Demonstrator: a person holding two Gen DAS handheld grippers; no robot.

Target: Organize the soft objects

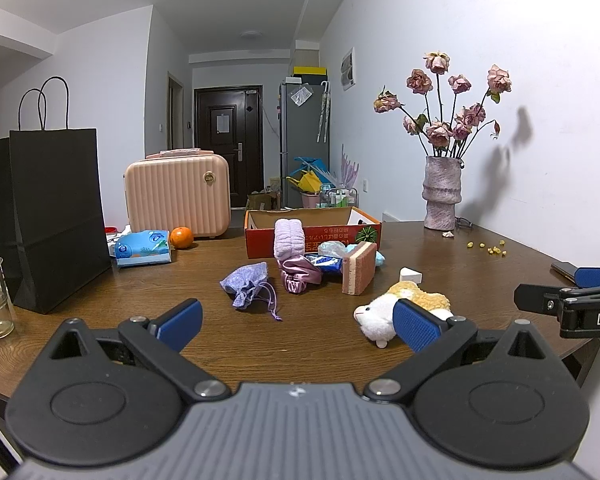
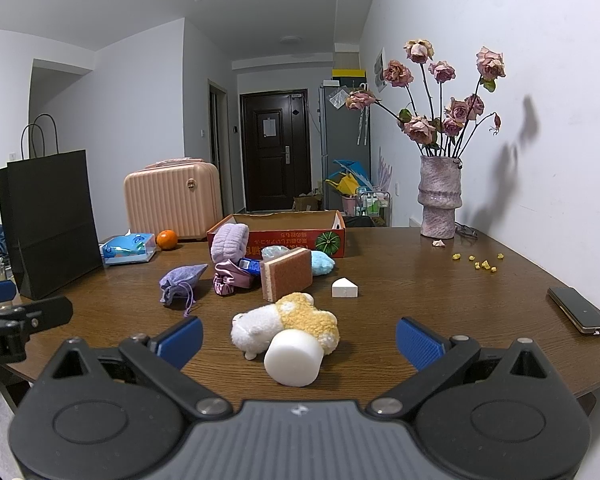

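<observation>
Brown wooden table point(image 2: 400, 280) carries a scatter of soft things in front of a red cardboard box point(image 2: 284, 236). Nearest lies a white-and-yellow plush animal point(image 2: 284, 322), touching a white foam cylinder point(image 2: 294, 356); a lilac drawstring pouch point(image 1: 247, 284) sits further left. Both the left gripper point(image 1: 298, 322) and right gripper point(image 2: 298, 340) hover wide apart, holding nothing.
</observation>
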